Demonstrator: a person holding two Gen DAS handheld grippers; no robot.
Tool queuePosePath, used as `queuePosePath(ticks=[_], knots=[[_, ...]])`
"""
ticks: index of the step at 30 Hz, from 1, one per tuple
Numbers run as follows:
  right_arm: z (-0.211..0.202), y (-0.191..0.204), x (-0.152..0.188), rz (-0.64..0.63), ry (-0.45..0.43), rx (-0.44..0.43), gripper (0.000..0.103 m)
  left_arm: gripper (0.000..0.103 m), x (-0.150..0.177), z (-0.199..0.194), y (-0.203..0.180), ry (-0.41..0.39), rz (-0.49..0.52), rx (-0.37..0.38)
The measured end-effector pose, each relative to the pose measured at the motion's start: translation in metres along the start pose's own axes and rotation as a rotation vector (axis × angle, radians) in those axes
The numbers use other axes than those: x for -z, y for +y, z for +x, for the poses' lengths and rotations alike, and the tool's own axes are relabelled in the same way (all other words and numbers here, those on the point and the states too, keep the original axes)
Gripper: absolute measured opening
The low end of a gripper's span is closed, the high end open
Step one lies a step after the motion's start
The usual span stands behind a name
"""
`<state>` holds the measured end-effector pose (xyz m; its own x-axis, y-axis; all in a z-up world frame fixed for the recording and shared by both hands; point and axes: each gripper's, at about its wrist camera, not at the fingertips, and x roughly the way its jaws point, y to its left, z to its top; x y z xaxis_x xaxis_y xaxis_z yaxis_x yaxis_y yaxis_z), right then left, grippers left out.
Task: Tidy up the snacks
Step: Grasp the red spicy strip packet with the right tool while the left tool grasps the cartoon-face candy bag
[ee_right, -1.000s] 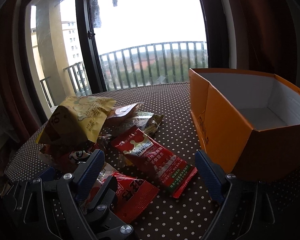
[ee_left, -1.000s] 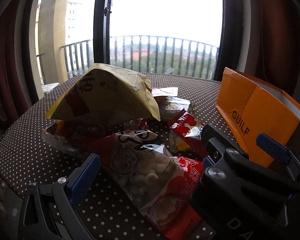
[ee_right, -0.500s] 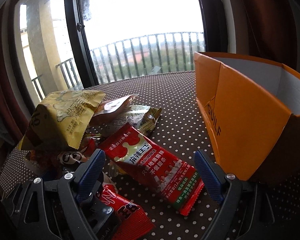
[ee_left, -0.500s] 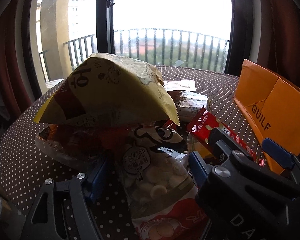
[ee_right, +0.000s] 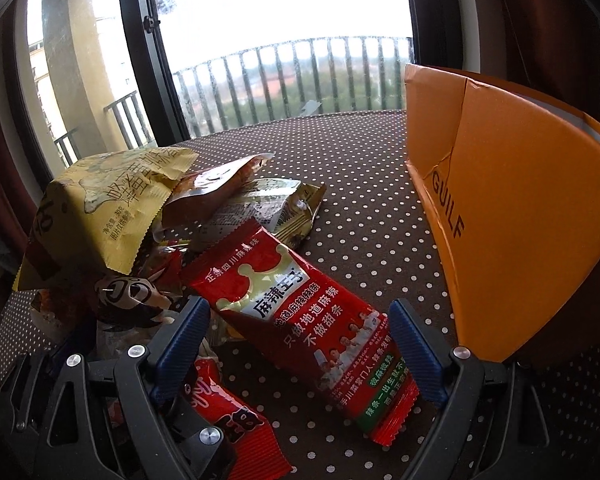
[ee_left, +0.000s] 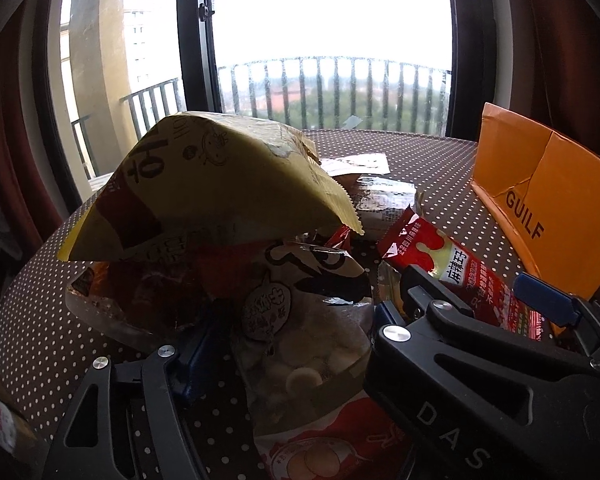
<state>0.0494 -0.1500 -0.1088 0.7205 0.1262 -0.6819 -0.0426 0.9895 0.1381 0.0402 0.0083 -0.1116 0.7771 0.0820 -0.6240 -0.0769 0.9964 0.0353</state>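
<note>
Now the left gripper [ee_left: 296,344] has just been closing its fingers around the clear-windowed snack bag [ee_left: 300,340] on the tabletop [ee_right: 360,200]. The right gripper [ee_right: 296,356] straddles the red packet [ee_right: 300,320], fingers wide. Next: lift both into the orange box [ee_right: 520,220].

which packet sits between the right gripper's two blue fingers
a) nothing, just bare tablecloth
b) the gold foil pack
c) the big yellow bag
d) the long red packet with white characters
d: in the right wrist view the long red packet lies between the blue fingers of the right gripper, whose jaws stand wide, with no pad seen pressing on it.
</note>
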Motion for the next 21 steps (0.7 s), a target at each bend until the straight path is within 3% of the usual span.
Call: queuePosePath(ticks=[3, 5, 9, 11, 15, 21], knots=[[-0.001, 0.000, 0.002, -0.007, 0.006, -0.018, 0.085, 0.069, 0.002, -0.002, 0.001, 0.003, 0.005, 0.032], [-0.002, 0.000, 0.003, -0.011, 0.012, -0.032, 0.064, 0.065, 0.003, -0.005, 0.000, 0.000, 0.011, 0.033], [-0.006, -0.001, 0.005, -0.024, 0.010, -0.039, 0.044, 0.057, 0.006, -0.011, 0.000, -0.003, 0.008, 0.051], [-0.009, 0.000, 0.005, -0.030, 0.000, -0.052, 0.018, 0.052, 0.008, -0.015, 0.003, -0.003, -0.003, 0.067], [-0.011, 0.001, 0.007, -0.028, 0.003, -0.079, 0.008, 0.049, 0.011, -0.022, 0.003, -0.004, -0.003, 0.078], [-0.018, 0.002, 0.008, -0.045, 0.007, -0.069, 0.009, 0.048, 0.013, -0.027, 0.002, -0.004, 0.007, 0.080]])
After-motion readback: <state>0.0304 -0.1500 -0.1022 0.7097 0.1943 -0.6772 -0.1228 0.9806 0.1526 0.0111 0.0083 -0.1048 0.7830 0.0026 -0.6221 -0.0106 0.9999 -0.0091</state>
